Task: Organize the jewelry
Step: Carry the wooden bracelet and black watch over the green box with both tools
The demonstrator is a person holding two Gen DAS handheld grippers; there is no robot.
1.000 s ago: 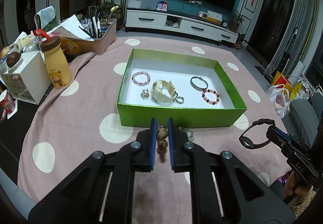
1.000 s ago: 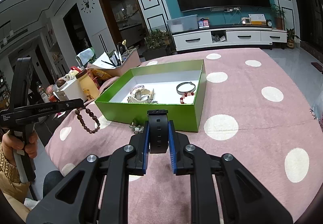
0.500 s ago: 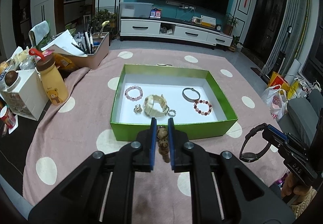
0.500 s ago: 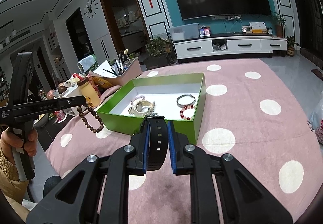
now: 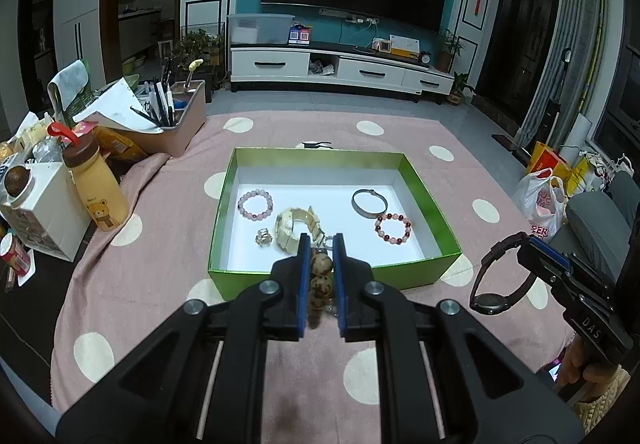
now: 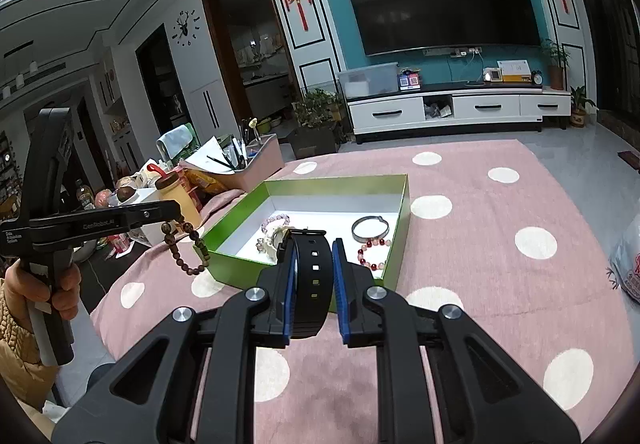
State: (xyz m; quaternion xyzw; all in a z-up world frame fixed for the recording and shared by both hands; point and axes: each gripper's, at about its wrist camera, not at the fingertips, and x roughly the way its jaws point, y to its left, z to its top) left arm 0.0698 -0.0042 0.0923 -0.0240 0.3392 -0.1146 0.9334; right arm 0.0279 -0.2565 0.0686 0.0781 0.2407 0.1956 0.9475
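Note:
A green box (image 5: 434, 204) with a white floor sits on the pink dotted cloth. It holds a pink bead bracelet (image 5: 255, 205), a cream watch (image 5: 292, 228), a grey bangle (image 5: 369, 203), a red bead bracelet (image 5: 393, 229) and a small ring (image 5: 264, 237). My left gripper (image 5: 321, 244) is shut on a brown wooden bead bracelet (image 5: 321, 276), held above the box's near wall; the beads hang down in the right wrist view (image 6: 188, 248). My right gripper (image 6: 313, 250) is shut on a black watch (image 6: 312, 284), held to the right of the box (image 6: 228, 248).
A yellow bear bottle (image 5: 98, 192), a white carton (image 5: 44, 204) and a beige organizer with pens (image 5: 172, 124) stand at the left of the table. Plastic bags (image 5: 544, 200) lie on the floor to the right. A TV console (image 5: 340, 70) stands behind.
Both grippers have risen and tilted up with their loads, so the box sits lower and farther in both views. The bead bracelet and the black watch stay gripped.

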